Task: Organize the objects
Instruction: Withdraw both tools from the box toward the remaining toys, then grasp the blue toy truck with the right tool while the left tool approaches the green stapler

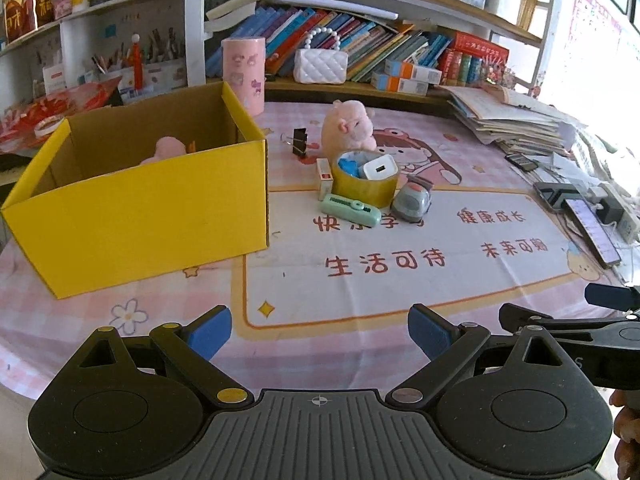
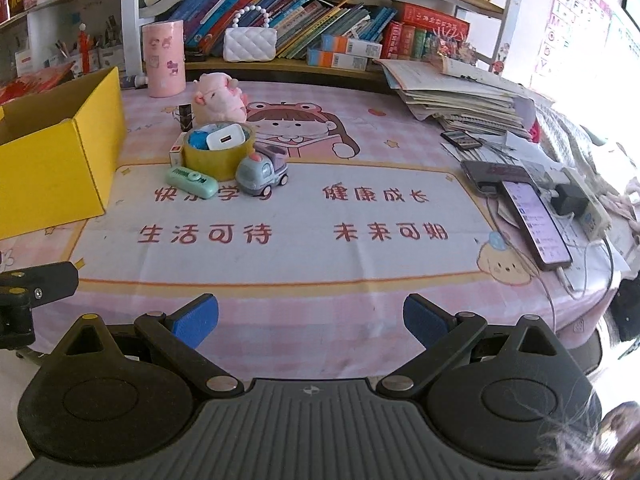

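Both jaws spread, empty; yellow box (image 1: 152, 204) left of tape roll (image 1: 362, 184) clutter.

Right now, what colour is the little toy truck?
The toy truck is grey-blue with a lilac back, clearest in the right wrist view.

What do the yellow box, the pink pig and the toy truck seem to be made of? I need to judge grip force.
Yellow box: likely cardboard, matte, with a brown inside and thin folded walls. Pink pig: looks like soft plush, with a fuzzy surface. Toy truck: probably hard plastic, smooth with a slight sheen and moulded wheels.
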The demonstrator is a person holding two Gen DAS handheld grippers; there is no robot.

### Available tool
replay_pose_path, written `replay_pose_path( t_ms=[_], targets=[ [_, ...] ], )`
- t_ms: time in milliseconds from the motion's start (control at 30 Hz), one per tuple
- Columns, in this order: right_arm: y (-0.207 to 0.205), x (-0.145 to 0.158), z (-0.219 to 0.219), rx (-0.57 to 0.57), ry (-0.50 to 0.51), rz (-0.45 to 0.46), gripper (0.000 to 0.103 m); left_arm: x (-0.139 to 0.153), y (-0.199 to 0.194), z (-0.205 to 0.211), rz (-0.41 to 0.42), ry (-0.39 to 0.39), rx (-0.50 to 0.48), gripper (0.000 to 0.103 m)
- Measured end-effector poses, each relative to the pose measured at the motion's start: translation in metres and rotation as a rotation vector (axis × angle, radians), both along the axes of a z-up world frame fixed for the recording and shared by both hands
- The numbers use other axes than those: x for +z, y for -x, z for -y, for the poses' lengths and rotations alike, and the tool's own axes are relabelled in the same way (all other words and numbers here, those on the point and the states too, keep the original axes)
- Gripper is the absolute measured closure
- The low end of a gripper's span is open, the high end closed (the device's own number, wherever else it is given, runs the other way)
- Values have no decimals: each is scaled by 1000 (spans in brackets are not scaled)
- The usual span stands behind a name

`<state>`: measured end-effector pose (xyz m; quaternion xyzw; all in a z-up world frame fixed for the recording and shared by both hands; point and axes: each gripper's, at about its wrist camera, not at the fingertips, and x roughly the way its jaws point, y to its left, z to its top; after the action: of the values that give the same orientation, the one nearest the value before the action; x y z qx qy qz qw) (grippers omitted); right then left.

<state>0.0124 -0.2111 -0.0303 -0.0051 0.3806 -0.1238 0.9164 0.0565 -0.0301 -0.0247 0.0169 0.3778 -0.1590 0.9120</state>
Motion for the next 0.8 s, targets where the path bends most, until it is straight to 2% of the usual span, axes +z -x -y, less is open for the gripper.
replay_pose_path(
  t_ms=[367,600,800],
  targets=[
    [-56,-2,30,88,-26,-1,7,-2,-41,32,3,-26,66,7],
    [-90,-3,46,180,-40,6,18,-8,-61,51,-15,-48,107,7],
    [-119,-5,50,320,-61,21,28,-13,-73,61,-34,-64,147,7]
  ],
)
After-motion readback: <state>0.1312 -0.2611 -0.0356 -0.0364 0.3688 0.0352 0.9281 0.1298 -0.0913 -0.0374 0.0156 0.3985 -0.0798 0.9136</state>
